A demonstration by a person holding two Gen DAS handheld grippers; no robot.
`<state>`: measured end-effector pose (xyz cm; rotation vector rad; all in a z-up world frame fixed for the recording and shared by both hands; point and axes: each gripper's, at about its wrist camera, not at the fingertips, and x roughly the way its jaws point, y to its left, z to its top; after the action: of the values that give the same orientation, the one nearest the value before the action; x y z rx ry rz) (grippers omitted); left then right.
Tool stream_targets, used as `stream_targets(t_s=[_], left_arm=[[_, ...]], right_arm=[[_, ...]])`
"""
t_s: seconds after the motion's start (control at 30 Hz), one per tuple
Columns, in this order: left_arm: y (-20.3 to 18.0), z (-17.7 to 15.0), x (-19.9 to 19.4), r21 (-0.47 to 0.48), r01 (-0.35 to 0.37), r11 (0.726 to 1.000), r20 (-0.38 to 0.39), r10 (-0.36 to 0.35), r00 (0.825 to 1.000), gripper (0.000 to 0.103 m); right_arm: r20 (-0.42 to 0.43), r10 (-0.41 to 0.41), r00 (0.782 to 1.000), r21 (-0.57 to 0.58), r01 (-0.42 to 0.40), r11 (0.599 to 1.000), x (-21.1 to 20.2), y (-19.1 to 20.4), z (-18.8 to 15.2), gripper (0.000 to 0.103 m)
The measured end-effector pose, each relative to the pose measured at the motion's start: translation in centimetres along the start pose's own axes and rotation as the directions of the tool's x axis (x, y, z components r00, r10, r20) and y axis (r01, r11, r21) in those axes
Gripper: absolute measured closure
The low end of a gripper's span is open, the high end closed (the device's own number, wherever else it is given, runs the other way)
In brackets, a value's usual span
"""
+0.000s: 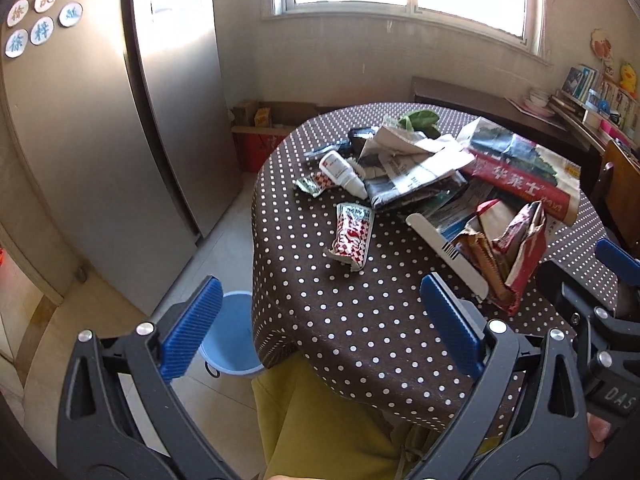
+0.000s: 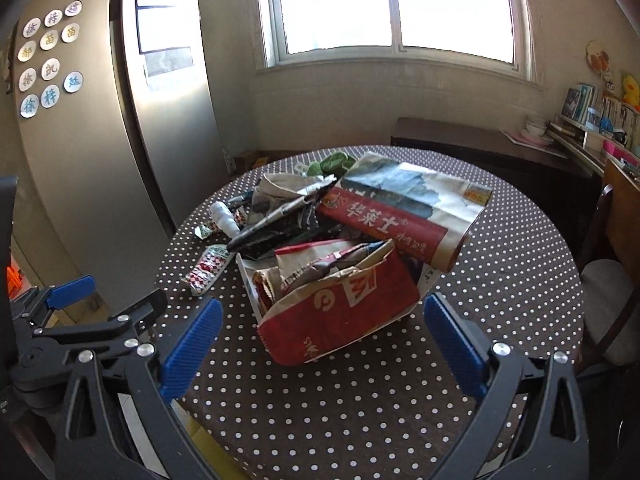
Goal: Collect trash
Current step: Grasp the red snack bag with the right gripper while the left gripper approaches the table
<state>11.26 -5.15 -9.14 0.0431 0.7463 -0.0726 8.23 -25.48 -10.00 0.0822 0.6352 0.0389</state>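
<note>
Your left tongs (image 1: pixel 322 328): spread wide, holding nothing, poised above the near edge of the tabletop (image 1: pixel 360 320), which wears a brown cloth with white dots.
Your right tongs (image 2: pixel 323 344): also spread wide and empty, with the red paper bag (image 2: pixel 340 316) lying between and just beyond the blue pads (image 2: pixel 192 346).

Trash, all heaped near the middle of the tabletop:
- 1 red paper bag, crumpled, mouth open, nearest to you.
- 1 large red-and-white printed bag (image 2: pixel 404 216), lying flat behind it.
- Crumpled newspaper (image 1: pixel 408 164), to the left of the printed bag.
- 1 white bottle (image 1: pixel 342 174), on its side at the left edge of the heap.
- 1 red-checked sachet (image 1: pixel 352 236), lying apart from the heap toward you.
- 1 smaller sachet (image 1: pixel 314 184), touching the bottle.
- Something green (image 1: pixel 420 120) at the far side; what it is cannot be told.

On the floor, left of the tabletop: 1 blue bucket (image 1: pixel 232 336), beside the grey fridge (image 1: pixel 100 160).
</note>
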Motion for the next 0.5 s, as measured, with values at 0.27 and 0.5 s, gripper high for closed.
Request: stream_targets(t_s=[0.27,0.5], left_arm=[[0.6,0.4,2.8,-0.029,0.014,0.999,-0.077,-0.016,0.997,0.006],[1.9,1.2,4.4,-0.095,0.047,0.994,-0.104,-0.057,0.993,0.006]], right_arm=[[-0.107,0.011,0.994,0.066,-0.004,0.998,4.8,-0.9,0.5,0.004],[-0.159,0.032,0.987,0.157,-0.007,0.988,8.4,-1.7,1.8,0.004]])
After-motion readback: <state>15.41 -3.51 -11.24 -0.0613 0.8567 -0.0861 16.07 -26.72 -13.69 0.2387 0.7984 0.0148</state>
